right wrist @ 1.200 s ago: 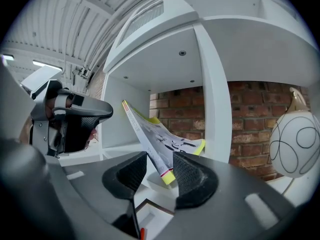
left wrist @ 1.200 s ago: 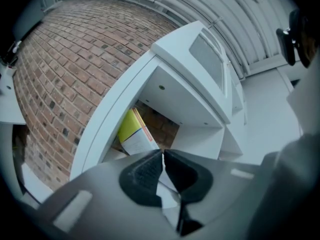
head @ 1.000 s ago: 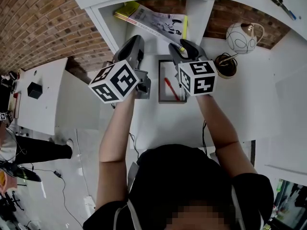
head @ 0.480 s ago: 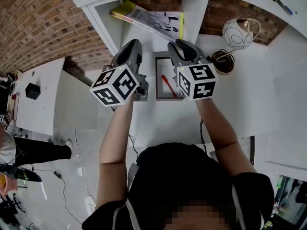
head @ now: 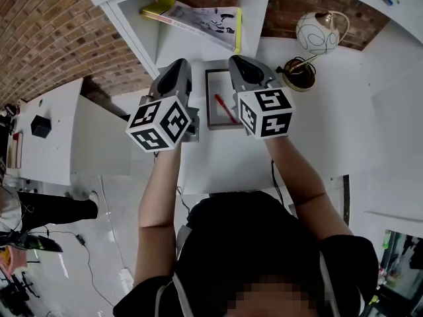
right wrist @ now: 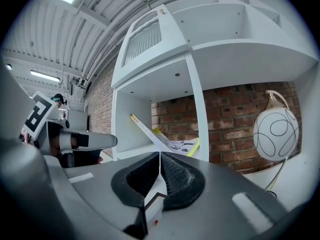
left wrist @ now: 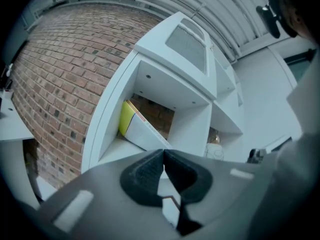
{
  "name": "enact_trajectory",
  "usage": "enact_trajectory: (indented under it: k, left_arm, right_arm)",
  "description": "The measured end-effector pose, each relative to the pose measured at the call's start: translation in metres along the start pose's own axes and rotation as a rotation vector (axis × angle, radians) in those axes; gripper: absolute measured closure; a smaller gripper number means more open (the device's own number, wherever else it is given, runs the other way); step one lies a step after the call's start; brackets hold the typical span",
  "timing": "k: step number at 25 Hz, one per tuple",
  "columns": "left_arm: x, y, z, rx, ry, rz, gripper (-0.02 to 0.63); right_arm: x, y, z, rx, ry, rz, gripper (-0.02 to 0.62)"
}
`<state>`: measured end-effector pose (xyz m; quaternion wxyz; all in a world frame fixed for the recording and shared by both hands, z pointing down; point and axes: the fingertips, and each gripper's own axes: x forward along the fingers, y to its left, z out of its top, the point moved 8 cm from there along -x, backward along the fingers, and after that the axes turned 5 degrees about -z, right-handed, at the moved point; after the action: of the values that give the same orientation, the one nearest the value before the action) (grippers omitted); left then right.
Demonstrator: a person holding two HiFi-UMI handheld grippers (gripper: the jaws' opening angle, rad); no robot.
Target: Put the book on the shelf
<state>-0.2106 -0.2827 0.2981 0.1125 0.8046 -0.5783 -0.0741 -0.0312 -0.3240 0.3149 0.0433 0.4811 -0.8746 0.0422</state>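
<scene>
Left gripper point(head: 177, 68) is hovering closed and empty, just left of a shallow tray point(head: 207, 98) that is sitting on the worktop point(head: 221, 157) and holding a red pen point(head: 223, 108). Book point(head: 198, 22) is leaning tilted in the far shelf point(head: 254, 18) compartment, apart from both grippers. Right gripper point(head: 239, 63), right of the tray, is just finishing closing, nothing between its jaws. Globe lamp point(head: 316, 33) is standing far right.

The head view looks steeply down from above the person point(head: 258, 256) onto the white desk point(head: 317, 131), with the shelf point(head: 135, 28) at its far edge. The left gripper view sits low and near, facing level into the shelf from its left side. The right gripper view faces it level from the right. All three share the compartment holding the leaning book point(head: 201, 22); the head and right gripper views also share the globe lamp point(head: 316, 33).
</scene>
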Motion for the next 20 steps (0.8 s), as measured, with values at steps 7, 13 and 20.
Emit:
enact_trajectory:
  k: [7,13,20]
  left_arm:
    - [-0.011,-0.017,-0.014,0.070,0.020,0.004,0.598]
    - [-0.020,-0.028,-0.034,0.064,0.048,0.005,0.598]
    - [-0.030,-0.037,-0.059,0.049,0.093,0.002,0.598]
  right_arm:
    - [-0.021,0.003,-0.007,0.019,0.013,0.014,0.598]
    - [-0.037,0.006,-0.017,0.027,0.030,0.027,0.600]
    - [-0.050,0.009,-0.032,0.048,0.066,0.037,0.600]
